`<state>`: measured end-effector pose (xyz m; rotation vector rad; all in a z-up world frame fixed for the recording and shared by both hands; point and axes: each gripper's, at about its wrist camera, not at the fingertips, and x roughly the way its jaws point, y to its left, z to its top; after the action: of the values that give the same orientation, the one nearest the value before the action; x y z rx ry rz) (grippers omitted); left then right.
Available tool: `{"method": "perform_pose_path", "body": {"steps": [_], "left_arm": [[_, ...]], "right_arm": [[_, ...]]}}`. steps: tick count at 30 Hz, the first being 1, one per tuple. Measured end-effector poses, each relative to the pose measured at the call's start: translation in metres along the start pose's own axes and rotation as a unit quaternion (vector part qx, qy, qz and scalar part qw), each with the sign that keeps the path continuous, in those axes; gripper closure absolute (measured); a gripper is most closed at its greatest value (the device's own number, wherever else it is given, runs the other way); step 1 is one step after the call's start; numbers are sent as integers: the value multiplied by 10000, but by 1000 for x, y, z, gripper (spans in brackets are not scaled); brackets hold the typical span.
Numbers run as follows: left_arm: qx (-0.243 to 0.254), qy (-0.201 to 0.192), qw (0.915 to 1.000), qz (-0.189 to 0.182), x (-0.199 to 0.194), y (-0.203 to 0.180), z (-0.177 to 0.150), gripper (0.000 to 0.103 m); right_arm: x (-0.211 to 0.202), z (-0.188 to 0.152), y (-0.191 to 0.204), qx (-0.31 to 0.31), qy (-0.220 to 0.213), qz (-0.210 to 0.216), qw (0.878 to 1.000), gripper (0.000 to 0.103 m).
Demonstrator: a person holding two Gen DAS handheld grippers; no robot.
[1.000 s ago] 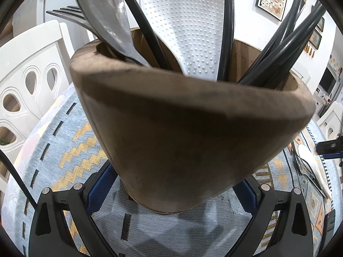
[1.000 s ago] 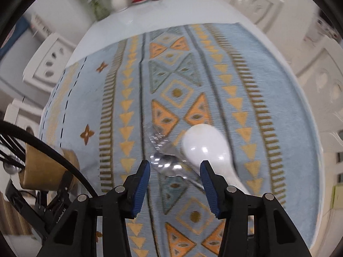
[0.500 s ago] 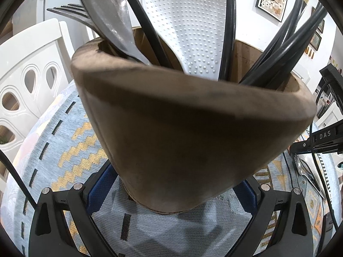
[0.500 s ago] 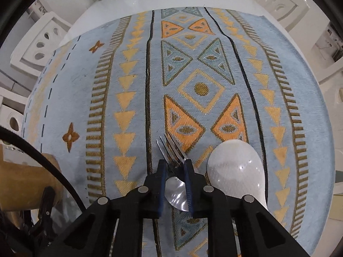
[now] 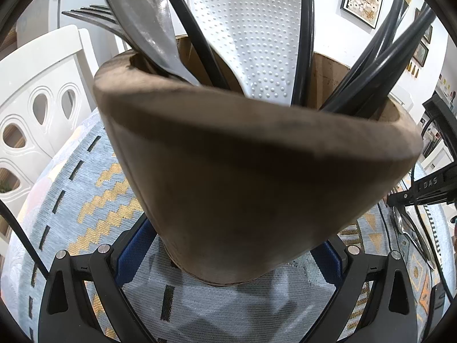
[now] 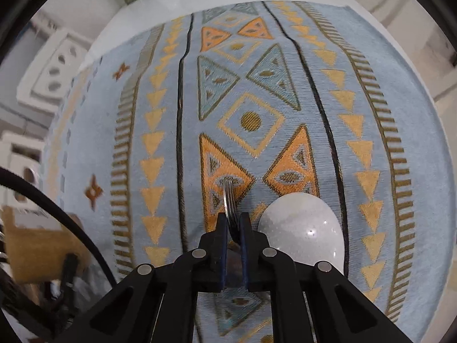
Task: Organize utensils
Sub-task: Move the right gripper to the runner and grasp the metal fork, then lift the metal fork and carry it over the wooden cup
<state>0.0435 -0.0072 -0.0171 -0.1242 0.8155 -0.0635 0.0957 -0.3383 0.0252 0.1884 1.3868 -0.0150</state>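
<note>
My right gripper [image 6: 233, 218] points steeply down at the patterned cloth. Its jaws have just been closing and are now shut on a metal fork [image 6: 228, 197]. The fork stands on edge, its tines poking out ahead of the fingertips. A white plastic spoon [image 6: 300, 228] lies on the cloth just right of the fingers. My left gripper [image 5: 228, 254] holds the base of a brown wooden utensil holder [image 5: 242, 171] between its blue pads. The holder contains a white dotted spatula [image 5: 251, 37], a grey spoon [image 5: 142, 20] and several black handles.
A light blue tablecloth [image 6: 251, 120] with orange triangles covers the round table. White chairs [image 5: 37, 108] stand around it. In the right wrist view the holder [image 6: 34, 245] sits at the lower left. A metal utensil [image 5: 405, 225] lies on the cloth right of the holder.
The right gripper came down over the fork and its jaws closed from wide apart onto it. The fork turned from flat to on edge. The left gripper and the holder stayed still.
</note>
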Motion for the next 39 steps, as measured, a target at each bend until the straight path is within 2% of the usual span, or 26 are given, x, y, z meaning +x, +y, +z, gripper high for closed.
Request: {"method": "perform_pose_path", "body": {"steps": [7, 10, 15, 19, 23, 24, 25, 28, 32, 36, 39], "left_arm": [[7, 10, 10000, 7, 2, 1, 0, 3], [9, 10, 10000, 8, 2, 1, 0, 3], [10, 9, 10000, 10, 2, 0, 0, 3], [7, 13, 10000, 5, 2, 0, 1, 3], [-4, 37, 10000, -9, 4, 2, 1, 3], [-4, 37, 10000, -8, 4, 2, 1, 3], [-4, 39, 10000, -7, 4, 2, 1, 3], [-3, 36, 10000, -6, 4, 2, 1, 3], [-5, 38, 10000, -8, 4, 1, 1, 3], [-4, 36, 10000, -7, 4, 2, 1, 3], [-6, 37, 10000, -10, 5, 2, 1, 3]], "right_arm": [[-1, -3, 3, -175, -110, -102, 9997, 96], [-9, -9, 1, -260, -260, -205, 9991, 100], [-53, -18, -17, 69, -932, 621, 9937, 100], [-93, -30, -29, 291, -1343, 1513, 9789, 100], [-106, -36, -30, 619, -1477, 2239, 9614, 100], [-109, -38, -33, 778, -1505, 2561, 9517, 100], [-107, -35, -27, 875, -1514, 2723, 9462, 100], [-114, -37, -30, 1273, -1546, 3417, 9182, 100], [-131, -30, -30, 1498, -1660, 3905, 8930, 100], [-139, -26, -22, 1507, -1687, 4000, 8882, 100], [-140, -24, -22, 1568, -1696, 4174, 8789, 100]]}}
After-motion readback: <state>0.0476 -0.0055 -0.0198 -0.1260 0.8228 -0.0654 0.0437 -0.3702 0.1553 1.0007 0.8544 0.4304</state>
